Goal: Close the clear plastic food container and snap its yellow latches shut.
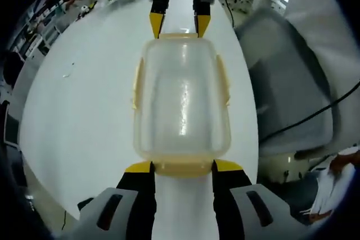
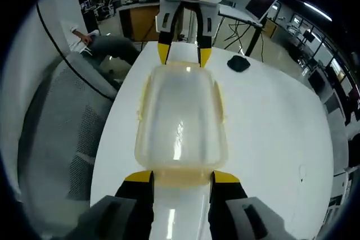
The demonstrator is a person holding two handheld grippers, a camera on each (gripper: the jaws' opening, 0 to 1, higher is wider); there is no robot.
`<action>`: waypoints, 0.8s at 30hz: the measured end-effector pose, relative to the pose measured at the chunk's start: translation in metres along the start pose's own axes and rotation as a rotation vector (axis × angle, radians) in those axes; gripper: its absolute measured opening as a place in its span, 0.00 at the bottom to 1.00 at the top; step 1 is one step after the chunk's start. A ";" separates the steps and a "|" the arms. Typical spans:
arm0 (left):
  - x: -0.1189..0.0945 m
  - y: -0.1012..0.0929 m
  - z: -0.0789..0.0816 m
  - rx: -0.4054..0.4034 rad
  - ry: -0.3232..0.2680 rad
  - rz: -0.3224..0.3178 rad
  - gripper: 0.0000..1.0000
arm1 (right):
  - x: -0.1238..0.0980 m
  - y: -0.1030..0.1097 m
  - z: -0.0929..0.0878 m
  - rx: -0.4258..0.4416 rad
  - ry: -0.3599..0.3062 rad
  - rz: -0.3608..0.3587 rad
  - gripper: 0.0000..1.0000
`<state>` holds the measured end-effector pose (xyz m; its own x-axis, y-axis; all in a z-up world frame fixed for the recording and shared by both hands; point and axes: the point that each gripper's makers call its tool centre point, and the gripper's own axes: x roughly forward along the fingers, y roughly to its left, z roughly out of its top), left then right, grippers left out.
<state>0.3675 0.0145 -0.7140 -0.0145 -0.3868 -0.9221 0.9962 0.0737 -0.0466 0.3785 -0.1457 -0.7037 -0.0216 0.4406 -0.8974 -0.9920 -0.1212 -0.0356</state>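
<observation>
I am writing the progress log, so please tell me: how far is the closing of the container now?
Done: the lid sits on the clear container, which rests on the white table. In hand: the left gripper and the right gripper stand at opposite short ends, jaws open around the end latches. Left: the yellow side latches appear to stick outward, so snapping probably remains; I cannot confirm the end latches.

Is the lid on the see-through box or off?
On. The clear lid covers the container on the white table. Whether its yellow latches are snapped down, I cannot tell.
</observation>
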 end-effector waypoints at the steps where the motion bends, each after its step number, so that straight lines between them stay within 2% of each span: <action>1: 0.000 -0.001 0.005 -0.002 -0.002 -0.003 0.36 | -0.003 0.002 -0.003 0.003 0.000 0.006 0.35; 9: 0.010 -0.003 0.040 0.000 0.027 -0.002 0.36 | -0.023 0.008 -0.032 0.009 -0.009 -0.008 0.35; 18: 0.028 -0.003 0.086 0.010 0.036 -0.009 0.36 | -0.041 0.012 -0.078 0.021 -0.003 -0.009 0.35; 24: 0.041 0.000 0.107 0.029 0.041 0.001 0.36 | -0.048 0.014 -0.103 0.030 -0.002 -0.020 0.35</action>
<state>0.3757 -0.0998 -0.7110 -0.0167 -0.3482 -0.9373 0.9983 0.0472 -0.0353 0.3784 -0.2605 -0.7062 -0.0018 0.4445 -0.8958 -0.9955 -0.0859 -0.0406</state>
